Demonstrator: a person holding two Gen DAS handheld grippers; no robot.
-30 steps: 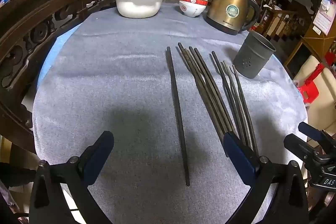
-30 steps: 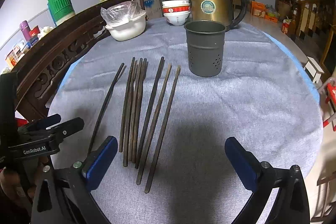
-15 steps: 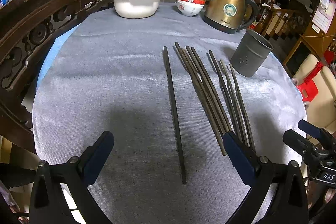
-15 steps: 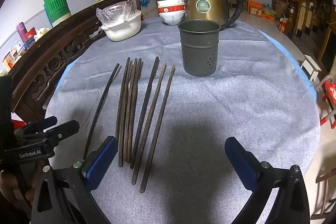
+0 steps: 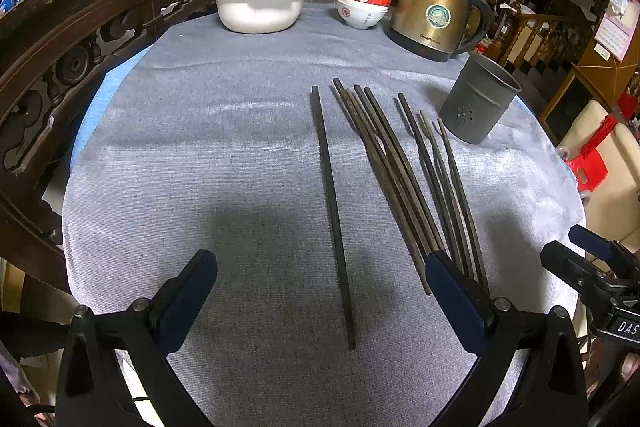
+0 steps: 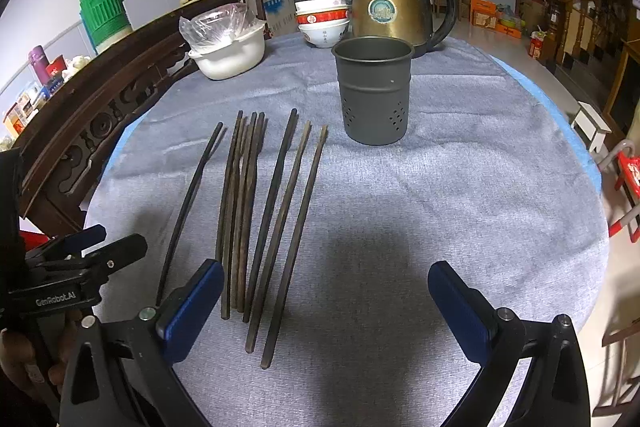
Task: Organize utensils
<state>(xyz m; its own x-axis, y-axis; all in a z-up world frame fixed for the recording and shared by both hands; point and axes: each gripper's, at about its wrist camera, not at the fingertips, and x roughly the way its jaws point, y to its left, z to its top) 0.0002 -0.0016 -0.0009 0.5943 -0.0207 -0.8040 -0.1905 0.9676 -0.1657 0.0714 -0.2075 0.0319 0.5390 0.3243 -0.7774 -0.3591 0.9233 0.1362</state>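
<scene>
Both sets of tongs hang above the near edge of the round counter point(image 6: 460, 195), which is covered in grey cloth. The left tongs point(image 5: 320, 289) stand wide apart and empty, straddling the near end of a single dark chopstick point(image 5: 332, 211) that lies alone at the centre of the left wrist frame. The right tongs point(image 6: 325, 297) are likewise spread apart, holding nothing.

In the right wrist view, the bundle of chopsticks point(image 6: 260, 211) lies left of centre, fanned lengthwise on the cloth, its far ends near the grey perforated utensil holder point(image 6: 373, 91). The holder stands upright at upper centre, apart from the sticks. Behind it sit a brass-coloured kettle point(image 6: 390, 7), stacked bowls point(image 6: 322, 23) and a white basin point(image 6: 232, 55) with a plastic bag.
</scene>
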